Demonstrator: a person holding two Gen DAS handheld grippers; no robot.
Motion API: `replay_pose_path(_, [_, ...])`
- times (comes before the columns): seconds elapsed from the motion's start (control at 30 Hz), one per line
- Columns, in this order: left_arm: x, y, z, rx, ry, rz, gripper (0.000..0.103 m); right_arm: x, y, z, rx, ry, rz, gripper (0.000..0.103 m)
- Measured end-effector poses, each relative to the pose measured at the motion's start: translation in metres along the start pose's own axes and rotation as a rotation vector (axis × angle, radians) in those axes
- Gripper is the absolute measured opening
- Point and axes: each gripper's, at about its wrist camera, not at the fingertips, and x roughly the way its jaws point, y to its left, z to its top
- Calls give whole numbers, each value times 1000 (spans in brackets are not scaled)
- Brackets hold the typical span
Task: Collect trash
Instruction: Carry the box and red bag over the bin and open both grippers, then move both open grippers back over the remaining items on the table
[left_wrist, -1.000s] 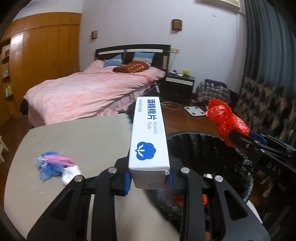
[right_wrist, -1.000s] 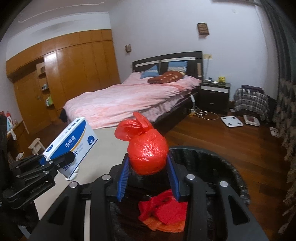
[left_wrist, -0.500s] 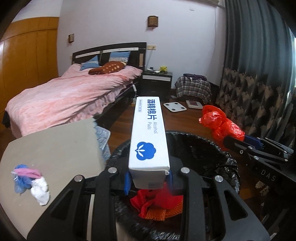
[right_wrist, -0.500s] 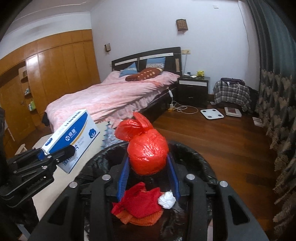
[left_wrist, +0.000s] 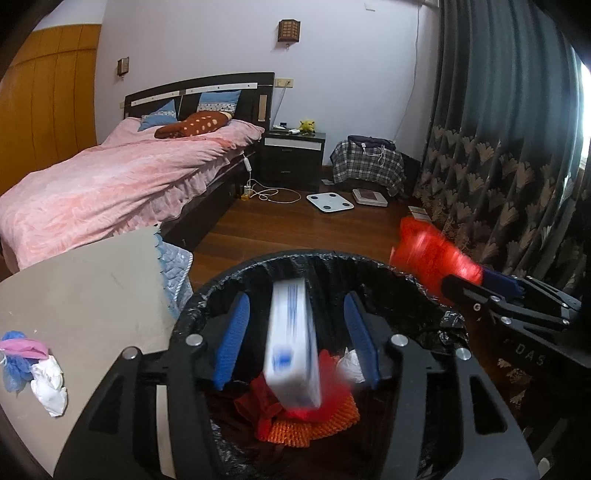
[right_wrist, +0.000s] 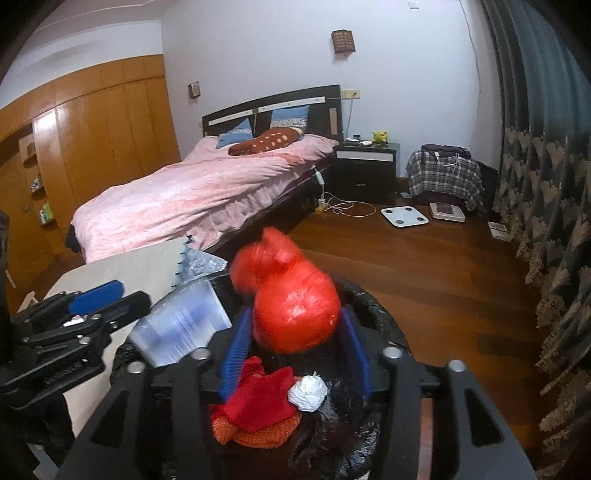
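Observation:
Both grippers hang over a black-lined trash bin (left_wrist: 229, 280) (right_wrist: 373, 306). My left gripper (left_wrist: 297, 343) has its jaws opening; the white and blue alcohol-pads box (left_wrist: 291, 343) (right_wrist: 184, 325) is blurred and dropping between the blue pads, free of them. My right gripper (right_wrist: 293, 347) is also opening; the knotted red plastic bag (right_wrist: 291, 295) (left_wrist: 432, 254) falls blurred between its pads without being pressed. Red cloth, orange netting (right_wrist: 258, 428) and a white paper wad (right_wrist: 308, 395) lie in the bin.
A grey table (left_wrist: 81, 295) stands left of the bin, with a clump of blue, pink and white trash (left_wrist: 33, 365) on it. A pink bed (left_wrist: 110, 181), a nightstand (left_wrist: 293, 158), a floor scale (left_wrist: 328, 202) and dark curtains (left_wrist: 498, 147) lie beyond.
Both grippers swung right over the bin and sank a little. Their jaws widened, and the box and the red bag slipped out and are falling into the bin.

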Motion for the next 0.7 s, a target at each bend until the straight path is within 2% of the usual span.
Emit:
replay_pose_path(0.07, [-4, 6, 0, -7, -6, 15, 57, -2, 0, 0, 0, -8, -10, 67])
replay_pose_path(0.13, [-9, 13, 0, -18, -11, 35, 65, -5, 1, 2, 3, -21, -22, 85])
replay_pose_path(0.2, [-15, 20, 0, -28, -21, 58, 75, -9, 2, 3, 12, -34, -25, 97])
replay_pose_path(0.3, [-28, 35, -1, -49, -35, 98, 86, -14, 8, 7, 22, -49, -10, 97])
replay_pose_path(0.7, [-86, 98, -14, -113, -68, 253, 90, -13, 63, 12, -48, -46, 68, 97])
